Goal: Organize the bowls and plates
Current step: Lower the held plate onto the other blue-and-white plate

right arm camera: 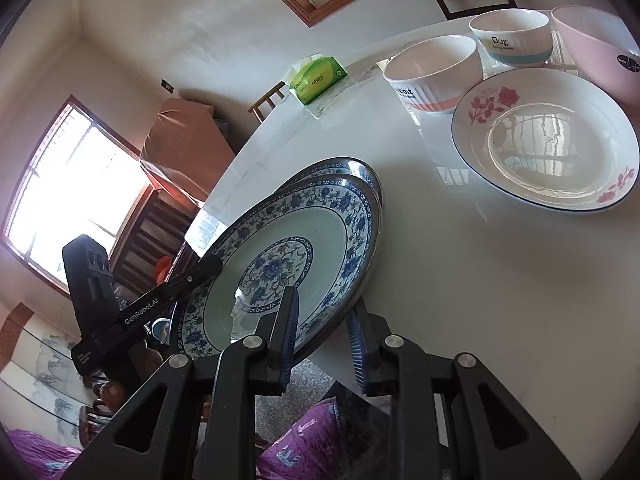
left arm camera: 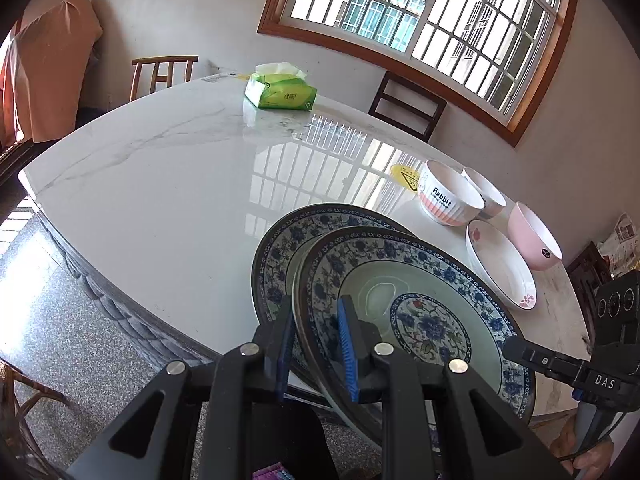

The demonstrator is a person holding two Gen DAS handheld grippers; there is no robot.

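A blue floral plate is held tilted above a second matching plate that lies on the white marble table. My left gripper is shut on the upper plate's near rim. My right gripper straddles the opposite rim of the same plate, jaws on either side of it. The lower plate's rim peeks out behind. A rose-pattern plate, a "Rabbit" bowl, a "Dog" bowl and a pink bowl stand at the right.
A green tissue pack lies at the table's far side. Wooden chairs stand around the table under a barred window. A yellow sticker lies near the bowls. The table edge is close below both grippers.
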